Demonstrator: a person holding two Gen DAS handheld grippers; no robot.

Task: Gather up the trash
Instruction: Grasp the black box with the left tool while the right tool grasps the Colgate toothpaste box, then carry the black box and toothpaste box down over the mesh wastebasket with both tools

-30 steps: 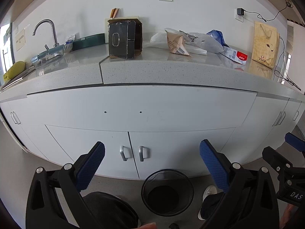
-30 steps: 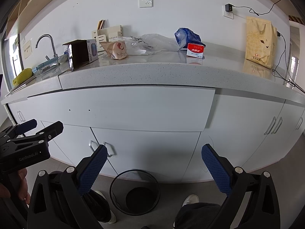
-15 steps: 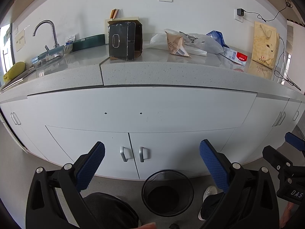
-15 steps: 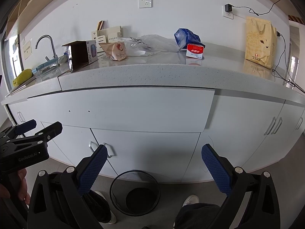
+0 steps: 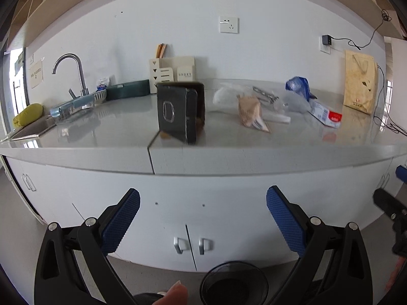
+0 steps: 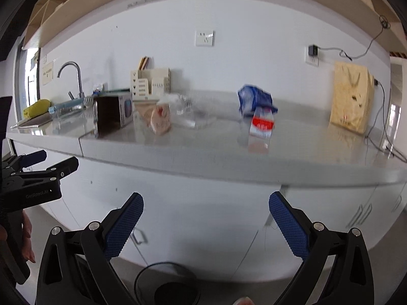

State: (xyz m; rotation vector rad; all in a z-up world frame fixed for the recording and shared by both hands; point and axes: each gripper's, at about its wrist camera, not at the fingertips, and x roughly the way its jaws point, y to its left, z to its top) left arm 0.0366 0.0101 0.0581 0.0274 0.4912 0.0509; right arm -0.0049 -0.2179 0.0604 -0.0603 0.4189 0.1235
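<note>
Trash lies spread along the grey counter [image 5: 122, 127]: a dark open box [image 5: 179, 111] stands upright near the front edge, a crumpled brown paper bag [image 5: 250, 113] sits to its right, a clear plastic bag [image 5: 229, 96] lies behind that, and further right come a blue wrapper [image 5: 297, 87] and a small red and white carton [image 5: 326, 115]. In the right wrist view the same pieces appear blurred, with the carton [image 6: 262, 124] just in front of the blue wrapper [image 6: 255, 99] and the brown bag [image 6: 159, 118] beside the box [image 6: 113, 113].

A black mesh bin [image 5: 234, 283] stands on the floor in front of the cabinet doors [image 5: 192, 244], below the counter edge.

The left gripper [image 5: 203, 225] hangs in front of the cabinet with its 2 blue pads spread wide and nothing between them. The right gripper [image 6: 206, 228] is likewise spread wide and holds nothing, at counter height well short of the trash.

At the far left are a sink tap [image 5: 73, 72] and a yellow cloth [image 5: 28, 114]. A tan paper bag [image 5: 360, 85] stands against the wall at the far right, under a wall socket [image 5: 229, 24].
</note>
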